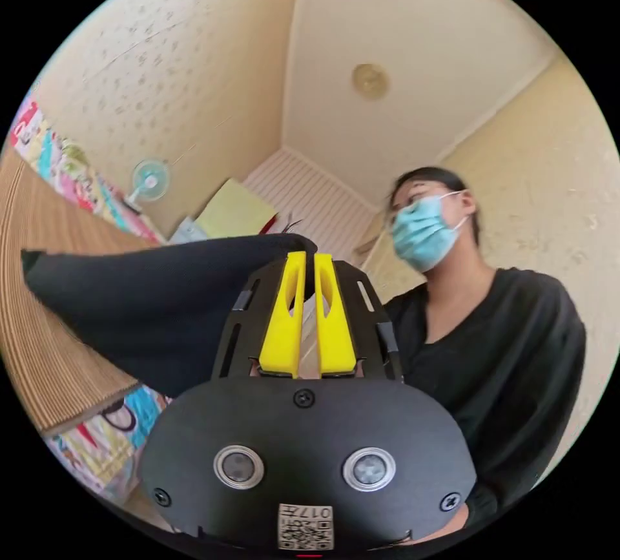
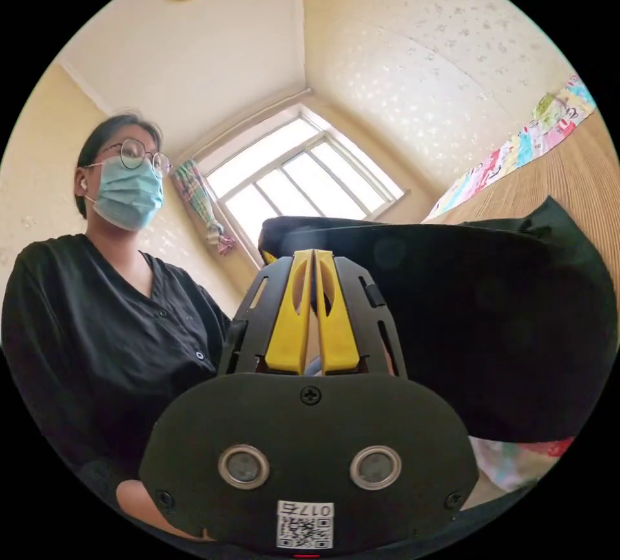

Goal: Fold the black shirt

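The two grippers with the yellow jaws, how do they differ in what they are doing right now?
The left gripper pinches the black shirt with the cloth trailing off to its left side; the right gripper pinches the shirt with the cloth spreading to its right. The left gripper's jaws show a thin gap at the tips; the right gripper's jaws meet. Both are yellow-jawed on black bodies, both tilt up toward the ceiling, and both hold the shirt lifted.
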### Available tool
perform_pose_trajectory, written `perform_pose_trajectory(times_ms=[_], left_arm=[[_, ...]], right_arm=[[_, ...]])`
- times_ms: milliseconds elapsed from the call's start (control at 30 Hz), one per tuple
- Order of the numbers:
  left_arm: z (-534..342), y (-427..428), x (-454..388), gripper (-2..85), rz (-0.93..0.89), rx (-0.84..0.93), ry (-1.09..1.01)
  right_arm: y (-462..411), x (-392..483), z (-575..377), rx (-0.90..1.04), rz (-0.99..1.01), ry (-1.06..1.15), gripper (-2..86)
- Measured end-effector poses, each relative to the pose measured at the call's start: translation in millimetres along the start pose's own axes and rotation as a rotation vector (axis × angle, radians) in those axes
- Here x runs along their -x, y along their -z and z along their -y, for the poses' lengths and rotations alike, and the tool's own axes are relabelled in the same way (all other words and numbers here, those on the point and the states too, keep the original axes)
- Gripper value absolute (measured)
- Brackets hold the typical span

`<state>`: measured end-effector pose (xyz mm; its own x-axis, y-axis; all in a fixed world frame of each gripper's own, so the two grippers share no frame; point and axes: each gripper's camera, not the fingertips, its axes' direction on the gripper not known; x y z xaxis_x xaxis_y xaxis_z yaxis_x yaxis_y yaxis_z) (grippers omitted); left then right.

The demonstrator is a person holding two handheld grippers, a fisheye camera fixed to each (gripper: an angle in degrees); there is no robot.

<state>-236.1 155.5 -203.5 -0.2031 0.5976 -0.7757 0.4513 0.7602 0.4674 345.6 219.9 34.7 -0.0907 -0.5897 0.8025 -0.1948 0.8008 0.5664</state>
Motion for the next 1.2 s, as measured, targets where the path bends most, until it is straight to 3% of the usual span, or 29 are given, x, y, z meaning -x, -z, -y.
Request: perform_pose_trajectory(times_ms=[100,233,400,467,567,700,867,1100,1200], left_arm=[[22.9,-3.6,-32.9,0.7,-0.032,0.118,-0.166],[30.8,-12.0,-60.6,0.8,-0.155,0.195,-0.314],[14.3,-2.3,-38.1,0.8,-0.424,0.038,-0.257],[4.4,1.5,-25.7,0.7,-0.456,-0.026,-0.198],[-11.5,4.3,-14.3,0.7,-0.512,-0.079,-0.134],[-16.0,21.6,-19.1,0.7,-0.469,-0.089,-0.139],[-16.5,39.6,-26.8,0.8,-0.422,-0.083,-0.16],[-35.4,33.5,-16.0,0.8,-0.393,-0.055,-0.102],[-37.9,27.9,-15.8,0.7,-0.396,-0.05,-0.096]], right_arm=[[-13.2,18.4,-2.6,0.056,-0.178,0.052,0.8],[-34.3,38.1,1.8,0.046,-0.223,0.131,0.7],[-113.9,37.7,10.4,0.261,-0.132,0.24,0.6],[-139.6,42.6,-5.8,0.27,-0.063,0.36,0.7],[-191.7,36.6,-30.2,0.384,-0.031,0.345,0.6],[-231.5,42.6,-67.9,0.534,0.065,0.359,0.5],[-223.5,64.6,-102.4,0.528,0.088,0.352,0.7],[-269.8,123.4,-158.2,0.605,-0.296,0.427,7.0],[-294.9,132.0,-168.9,0.604,-0.359,0.412,10.5]])
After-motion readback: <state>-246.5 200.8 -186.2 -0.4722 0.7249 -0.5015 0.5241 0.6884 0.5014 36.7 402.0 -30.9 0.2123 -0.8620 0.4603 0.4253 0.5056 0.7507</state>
